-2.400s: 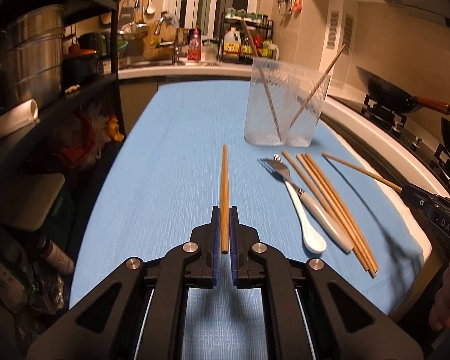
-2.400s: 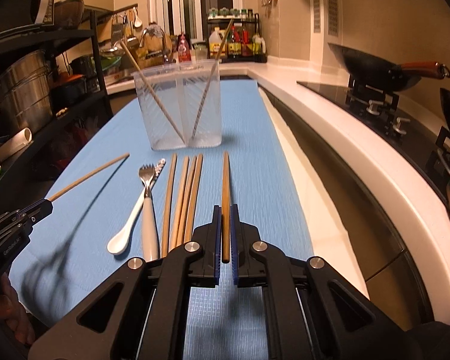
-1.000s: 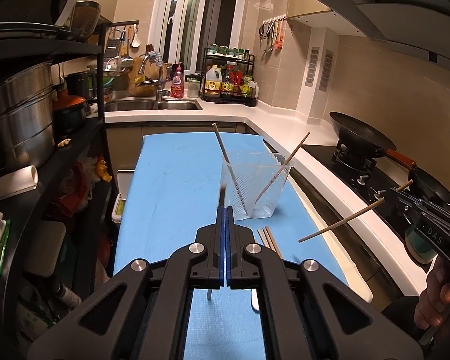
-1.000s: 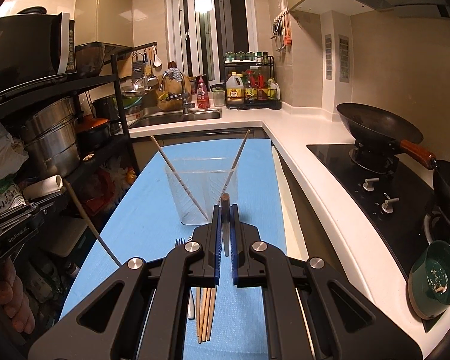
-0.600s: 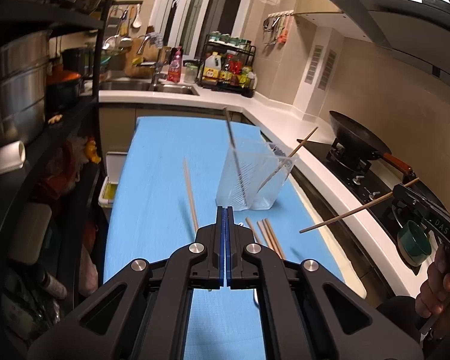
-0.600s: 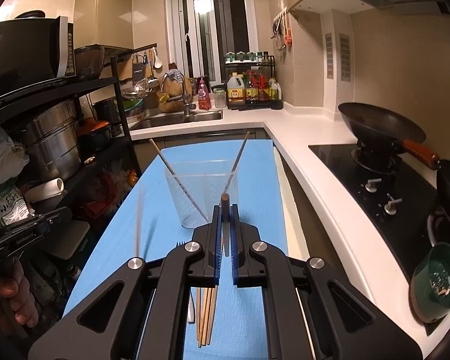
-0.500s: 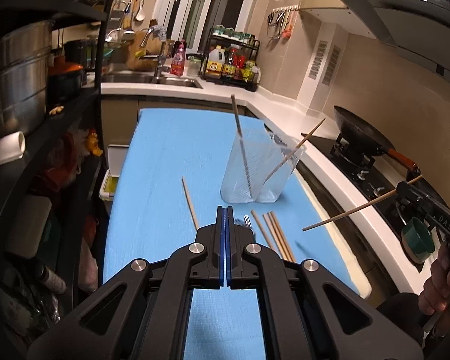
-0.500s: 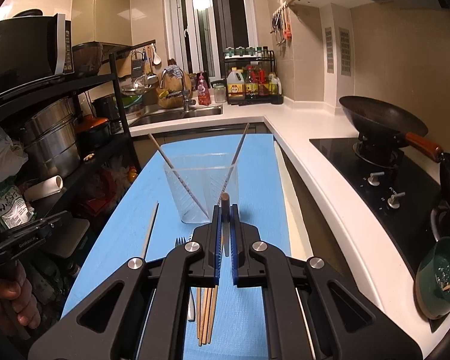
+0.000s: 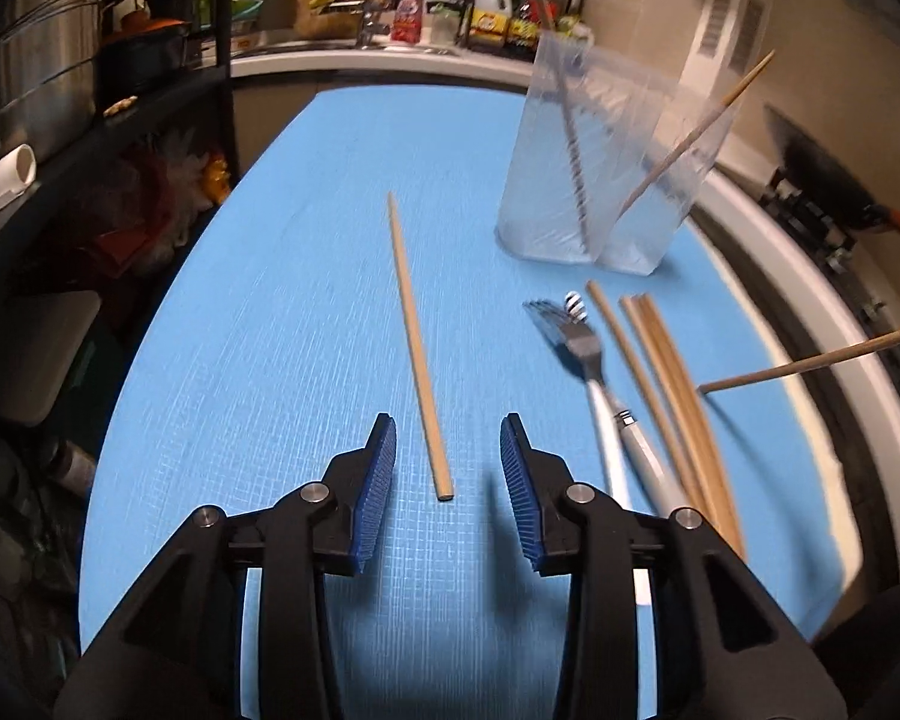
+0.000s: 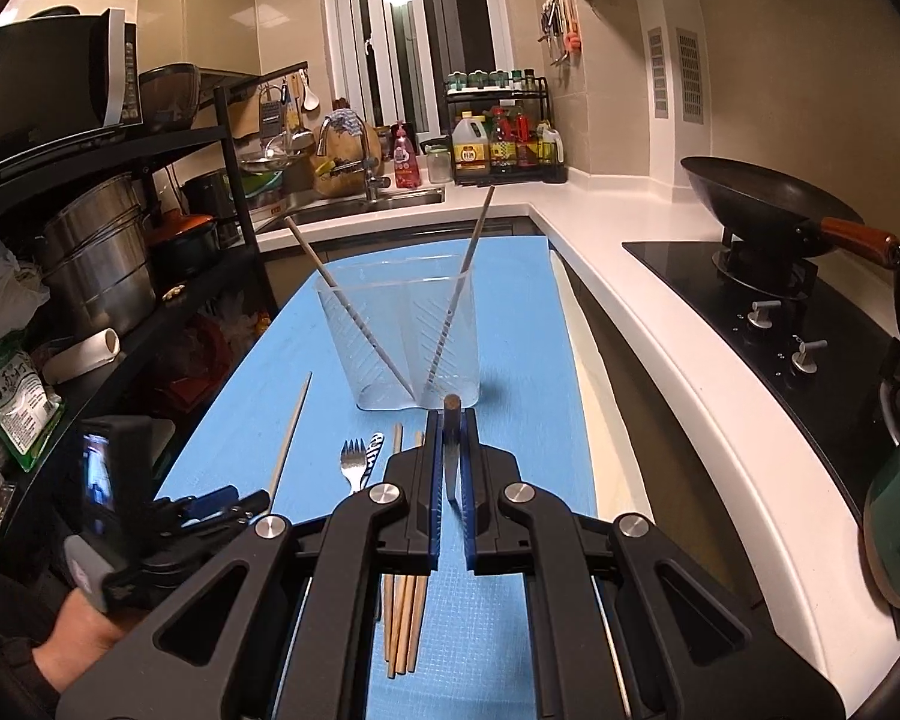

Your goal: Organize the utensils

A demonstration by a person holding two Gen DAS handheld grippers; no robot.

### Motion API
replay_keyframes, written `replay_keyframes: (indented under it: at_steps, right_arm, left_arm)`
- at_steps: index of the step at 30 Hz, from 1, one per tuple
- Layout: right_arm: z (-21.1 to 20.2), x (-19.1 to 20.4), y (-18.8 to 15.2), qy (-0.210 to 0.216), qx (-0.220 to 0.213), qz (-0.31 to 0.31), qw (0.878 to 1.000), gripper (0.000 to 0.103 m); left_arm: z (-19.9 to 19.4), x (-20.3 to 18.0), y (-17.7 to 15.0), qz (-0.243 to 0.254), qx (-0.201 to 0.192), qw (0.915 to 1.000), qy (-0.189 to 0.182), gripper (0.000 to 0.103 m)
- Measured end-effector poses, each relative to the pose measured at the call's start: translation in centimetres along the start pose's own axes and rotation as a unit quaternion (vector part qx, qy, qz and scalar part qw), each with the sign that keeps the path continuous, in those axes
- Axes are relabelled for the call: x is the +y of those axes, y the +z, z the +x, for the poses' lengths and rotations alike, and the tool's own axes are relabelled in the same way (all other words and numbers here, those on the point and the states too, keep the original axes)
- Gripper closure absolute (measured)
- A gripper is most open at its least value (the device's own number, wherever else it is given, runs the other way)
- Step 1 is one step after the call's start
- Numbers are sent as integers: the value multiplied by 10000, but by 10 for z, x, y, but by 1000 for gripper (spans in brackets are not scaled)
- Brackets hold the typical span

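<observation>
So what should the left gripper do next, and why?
Probably lower and close on the lone chopstick. The left gripper is open, its fingers either side of that chopstick's near end on the blue mat, while the right gripper already holds another chopstick.

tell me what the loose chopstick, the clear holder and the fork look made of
Loose chopstick: probably wood or bamboo, a matte tan stick. Clear holder: looks like frosted see-through plastic with ribbed lines. Fork: shiny grey metal head; its pale handle could be plastic or ceramic.
</observation>
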State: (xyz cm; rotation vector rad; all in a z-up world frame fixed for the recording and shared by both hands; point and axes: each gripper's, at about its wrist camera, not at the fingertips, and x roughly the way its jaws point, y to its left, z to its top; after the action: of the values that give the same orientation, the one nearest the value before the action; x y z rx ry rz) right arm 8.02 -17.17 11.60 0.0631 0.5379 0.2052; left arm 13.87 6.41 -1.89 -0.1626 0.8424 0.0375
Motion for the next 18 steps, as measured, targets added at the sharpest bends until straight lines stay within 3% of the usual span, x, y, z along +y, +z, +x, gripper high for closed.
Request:
replay_keyframes:
  at_steps: [2, 4, 6, 7, 13, 18]
  right_arm:
    - [0, 0, 0, -10, -10, 5, 10000, 97]
    - [-1, -1, 1, -18, -26, 2, 10000, 97]
    - [-2, -2, 2, -31, -42, -3, 10000, 97]
    - [-4, -2, 3, -33, -51, 0, 10000, 97]
    - [-15, 1, 11, -50, -139, -47, 9999, 97]
    - [-32, 6, 20, -57, -277, -90, 9996, 97]
  left_arm:
    - [8, -2, -2, -11, 133, 9998, 165, 69]
    - [12, -4, -5, -36, 221, 9993, 307, 83]
    - [13, -5, -7, 20, 186, 9989, 439, 86]
    - [12, -6, -7, 30, 188, 9989, 423, 96]
    - [-6, -8, -8, 103, -1, 9991, 411, 96]
    - [-56, -10, -1, 288, -568, 9974, 350, 96]
